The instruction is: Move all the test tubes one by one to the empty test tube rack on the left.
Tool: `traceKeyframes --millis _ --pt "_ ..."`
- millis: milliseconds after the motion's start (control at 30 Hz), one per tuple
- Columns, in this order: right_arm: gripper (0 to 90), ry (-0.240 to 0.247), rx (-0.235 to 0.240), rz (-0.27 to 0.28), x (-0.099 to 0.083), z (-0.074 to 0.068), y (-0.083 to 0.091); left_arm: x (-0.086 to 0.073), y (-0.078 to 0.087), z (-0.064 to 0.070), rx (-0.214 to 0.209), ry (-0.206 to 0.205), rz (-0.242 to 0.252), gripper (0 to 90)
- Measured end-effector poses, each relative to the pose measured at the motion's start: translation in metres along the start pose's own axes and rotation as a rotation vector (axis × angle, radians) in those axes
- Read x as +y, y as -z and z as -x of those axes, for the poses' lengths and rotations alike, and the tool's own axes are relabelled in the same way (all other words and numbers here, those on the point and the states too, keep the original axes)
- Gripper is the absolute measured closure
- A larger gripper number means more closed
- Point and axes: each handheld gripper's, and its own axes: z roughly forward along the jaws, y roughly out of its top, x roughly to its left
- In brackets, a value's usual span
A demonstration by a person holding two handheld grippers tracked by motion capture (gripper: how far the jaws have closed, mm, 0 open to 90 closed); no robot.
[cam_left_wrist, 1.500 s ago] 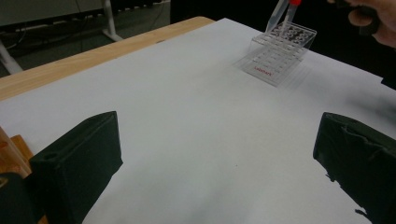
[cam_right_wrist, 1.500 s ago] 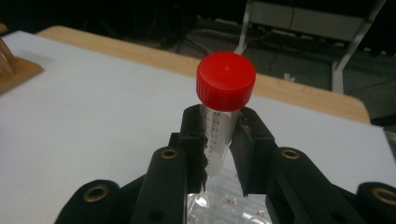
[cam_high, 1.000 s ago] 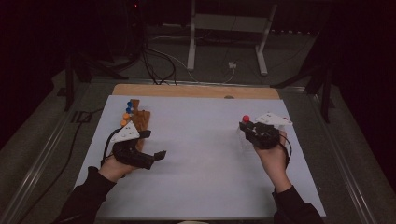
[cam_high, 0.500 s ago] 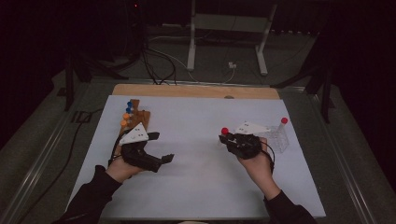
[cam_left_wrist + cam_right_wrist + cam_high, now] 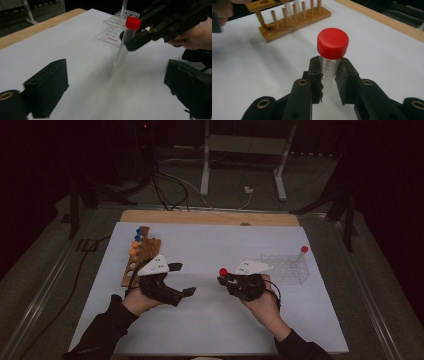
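My right gripper [image 5: 226, 279] [image 5: 330, 65] is shut on a clear tube with a red cap [image 5: 223, 271] [image 5: 332, 43] and holds it upright near the middle of the white mat. Just to its left, my left gripper [image 5: 183, 279] [image 5: 117, 92] is open, with nothing between its jaws. In the left gripper view the red-capped tube [image 5: 123, 50] stands ahead of the jaws, its lower end close to the mat, with the right gripper [image 5: 160, 27] clamped on it just below the cap.
A wooden rack [image 5: 141, 257] [image 5: 292, 20] with blue- and orange-capped tubes stands at the mat's left. A clear plastic rack [image 5: 282, 268] [image 5: 113, 35] at the right holds another red-capped tube [image 5: 303, 251]. A wooden board edge [image 5: 210, 217] runs along the back.
My right gripper has carried the red-capped tube leftward from the clear rack to the mat's middle. My left gripper has shifted right toward it, still open.
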Motion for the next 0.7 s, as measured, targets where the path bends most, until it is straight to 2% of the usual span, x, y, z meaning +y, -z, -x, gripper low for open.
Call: traceKeyframes --millis 300,700 --pt "75.0 0.025 0.046 -0.015 -0.001 -0.014 -0.008 0.010 -0.015 0.009 -0.027 -0.043 0.024 30.7" --pt "75.0 0.030 0.073 -0.019 0.001 -0.020 -0.012 0.019 -0.039 0.017 -0.060 -0.079 0.015 52.5"
